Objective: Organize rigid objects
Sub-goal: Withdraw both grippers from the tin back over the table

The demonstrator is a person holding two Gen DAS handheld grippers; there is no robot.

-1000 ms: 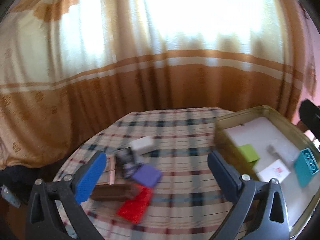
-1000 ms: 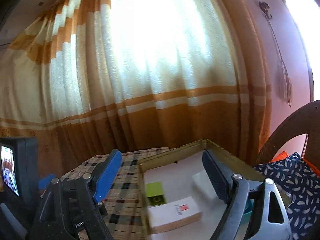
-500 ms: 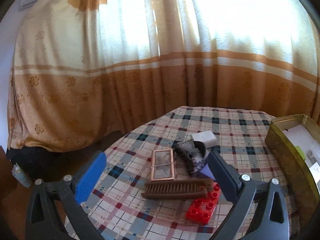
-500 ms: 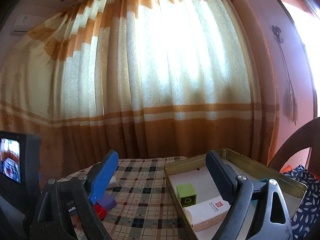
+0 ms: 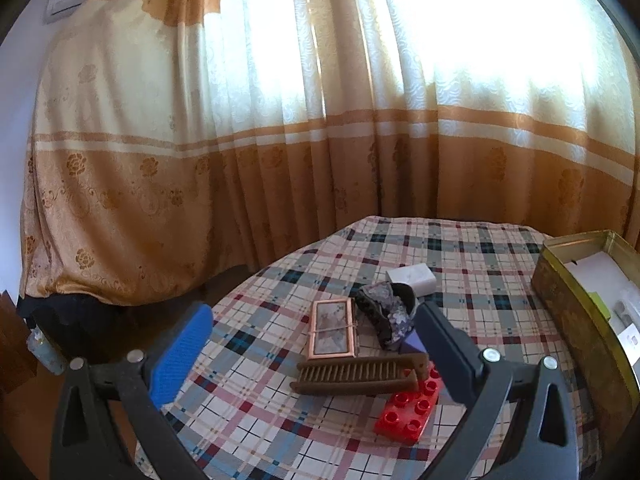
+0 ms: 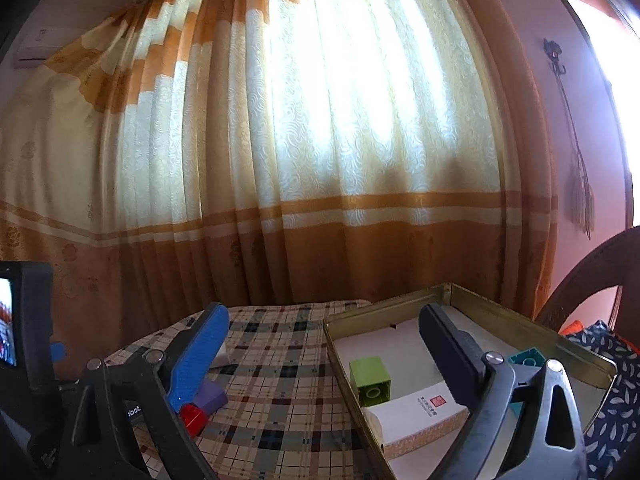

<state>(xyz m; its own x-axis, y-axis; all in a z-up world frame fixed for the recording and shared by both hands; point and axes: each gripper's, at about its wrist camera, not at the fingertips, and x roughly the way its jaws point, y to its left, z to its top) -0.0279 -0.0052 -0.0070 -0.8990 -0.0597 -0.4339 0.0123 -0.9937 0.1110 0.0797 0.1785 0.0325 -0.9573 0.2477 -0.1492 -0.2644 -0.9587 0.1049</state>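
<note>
A pile lies on the plaid table (image 5: 280, 412): a brown comb (image 5: 356, 372), a red brick (image 5: 408, 412), a small framed picture (image 5: 332, 330), a dark hair clip (image 5: 384, 316), a purple block (image 5: 412, 342) and a white box (image 5: 412, 274). My left gripper (image 5: 312, 352) is open and empty, held above the pile. My right gripper (image 6: 324, 344) is open and empty above the gold tin's (image 6: 400, 312) left edge. The tin holds a green brick (image 6: 370, 380), a white box (image 6: 420, 412) and a teal brick (image 6: 528, 360).
Orange and cream curtains (image 5: 280, 140) hang behind the round table. The tin shows at the right in the left wrist view (image 5: 568, 300). A wicker chair (image 6: 592, 268) with a patterned cushion (image 6: 612, 400) stands to the right. The left gripper's body (image 6: 28, 320) is at the right wrist view's left edge.
My left gripper has swung left, away from the tin, and now faces the pile of objects. My right gripper has tilted and shifted slightly left over the tin's edge. Both stay open.
</note>
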